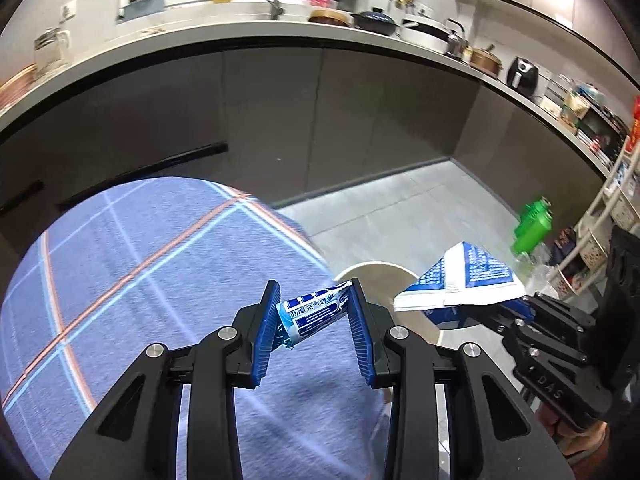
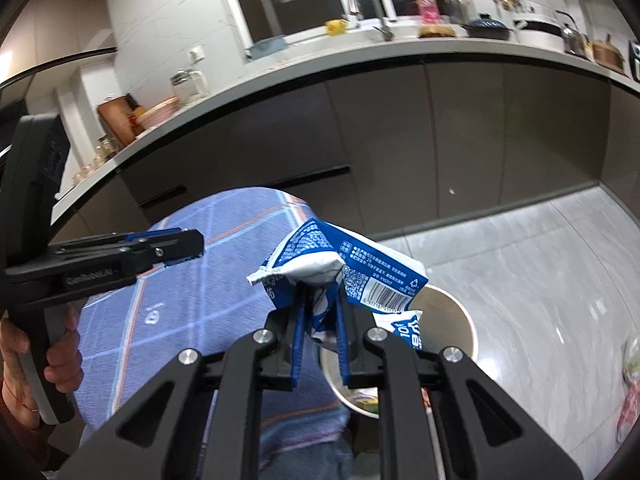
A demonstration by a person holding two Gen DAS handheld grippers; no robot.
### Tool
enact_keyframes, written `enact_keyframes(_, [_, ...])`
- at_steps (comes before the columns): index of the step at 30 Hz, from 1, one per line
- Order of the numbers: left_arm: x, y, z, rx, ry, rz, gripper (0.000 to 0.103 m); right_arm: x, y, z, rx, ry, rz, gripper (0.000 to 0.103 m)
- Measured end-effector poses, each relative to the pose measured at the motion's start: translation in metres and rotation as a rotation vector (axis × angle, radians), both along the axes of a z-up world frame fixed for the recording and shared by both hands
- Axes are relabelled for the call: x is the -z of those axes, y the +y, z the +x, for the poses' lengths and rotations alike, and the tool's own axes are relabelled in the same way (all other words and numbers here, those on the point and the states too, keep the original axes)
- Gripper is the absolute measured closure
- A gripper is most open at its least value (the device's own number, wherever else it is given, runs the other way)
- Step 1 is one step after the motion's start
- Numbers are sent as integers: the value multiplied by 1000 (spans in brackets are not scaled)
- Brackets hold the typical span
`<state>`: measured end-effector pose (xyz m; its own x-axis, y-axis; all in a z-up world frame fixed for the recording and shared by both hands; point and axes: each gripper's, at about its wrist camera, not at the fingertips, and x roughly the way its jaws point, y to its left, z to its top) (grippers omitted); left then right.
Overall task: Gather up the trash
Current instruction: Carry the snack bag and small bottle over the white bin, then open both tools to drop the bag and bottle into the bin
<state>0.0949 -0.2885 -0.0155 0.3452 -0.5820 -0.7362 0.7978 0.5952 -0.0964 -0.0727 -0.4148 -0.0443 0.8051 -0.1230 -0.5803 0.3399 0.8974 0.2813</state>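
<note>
My left gripper (image 1: 314, 316) pinches a small wrapper (image 1: 310, 314) just short of the bin (image 2: 460, 320), and my right gripper (image 2: 320, 334) squeezes a squashed carton (image 2: 360, 264) right over the bin, so I think both can drop in.

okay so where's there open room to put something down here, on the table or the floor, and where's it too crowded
The checked tablecloth is bare across its whole visible top, from the left gripper back to the cabinets. The grey floor between cabinets and bin is open too. Crowded: the countertop and the shelf rack by the green bottle.
</note>
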Motion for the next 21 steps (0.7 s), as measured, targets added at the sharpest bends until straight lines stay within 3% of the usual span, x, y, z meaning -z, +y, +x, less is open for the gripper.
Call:
enact_keyframes(9, [23,-48,-7,89,77,1,71,43,-29,-9,83,81,73,88])
enact_keyframes(21, [64,-94,3,126,135,58,70,94,-55,3,119,172,134,87])
